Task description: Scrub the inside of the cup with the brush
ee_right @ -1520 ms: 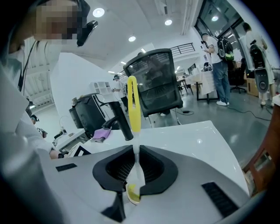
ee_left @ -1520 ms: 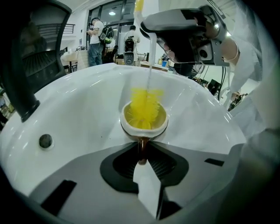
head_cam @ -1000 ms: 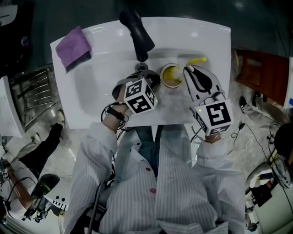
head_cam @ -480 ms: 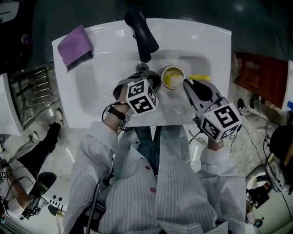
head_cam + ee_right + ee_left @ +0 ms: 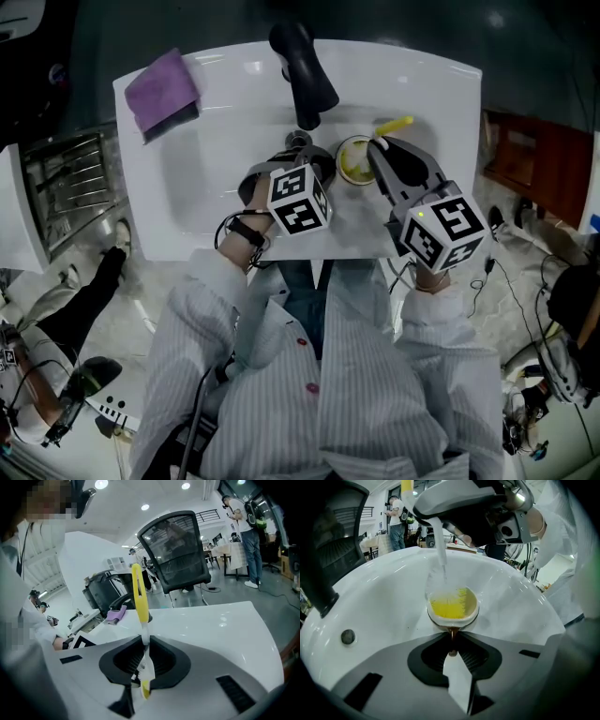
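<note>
A small cup (image 5: 353, 159) with a yellow inside (image 5: 452, 604) sits in the white sink (image 5: 216, 178). My left gripper (image 5: 323, 169) is shut on its brown handle (image 5: 451, 634), which shows between the jaws in the left gripper view. A brush with a yellow handle (image 5: 394, 124) and a white shaft (image 5: 440, 555) slants down into the cup, its bristles against the inner wall. My right gripper (image 5: 378, 152) is shut on the brush shaft (image 5: 143, 644), which crosses its jaws. The cup is hidden in the right gripper view.
A black faucet (image 5: 302, 70) arches over the basin just behind the cup. A purple cloth (image 5: 164, 94) lies on the sink's back left corner. A metal rack (image 5: 61, 192) stands left of the sink and a wooden cabinet (image 5: 525, 150) to its right.
The right gripper swung the brush: its yellow handle dipped toward the sink's front, then rose to the back again. The cup stayed in the left gripper's hold.
</note>
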Demonstrator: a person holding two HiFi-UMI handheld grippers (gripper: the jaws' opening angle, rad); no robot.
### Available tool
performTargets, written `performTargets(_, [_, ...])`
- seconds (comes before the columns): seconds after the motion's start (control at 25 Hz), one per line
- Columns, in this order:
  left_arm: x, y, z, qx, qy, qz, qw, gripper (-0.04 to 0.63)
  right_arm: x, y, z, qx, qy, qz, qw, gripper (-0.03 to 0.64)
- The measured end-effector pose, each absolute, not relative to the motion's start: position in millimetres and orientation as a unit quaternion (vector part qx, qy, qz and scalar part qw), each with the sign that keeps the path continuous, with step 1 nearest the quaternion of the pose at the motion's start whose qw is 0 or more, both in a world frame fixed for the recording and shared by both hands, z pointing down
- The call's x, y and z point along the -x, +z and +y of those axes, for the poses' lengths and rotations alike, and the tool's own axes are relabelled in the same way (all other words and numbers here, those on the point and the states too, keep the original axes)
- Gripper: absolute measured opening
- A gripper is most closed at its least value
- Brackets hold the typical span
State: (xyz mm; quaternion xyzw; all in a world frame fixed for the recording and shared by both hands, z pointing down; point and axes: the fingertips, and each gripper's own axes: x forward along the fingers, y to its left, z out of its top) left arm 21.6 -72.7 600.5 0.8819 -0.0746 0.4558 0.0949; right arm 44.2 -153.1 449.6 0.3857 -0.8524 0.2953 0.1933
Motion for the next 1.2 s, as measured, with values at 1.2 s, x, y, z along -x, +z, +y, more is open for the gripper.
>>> performTargets(1.2, [-20,605,-72,-0.879,0.461,-0.076,0.099,0.070,-89,467,-149,-0.434,0.382,-0.804,0.142,0.055])
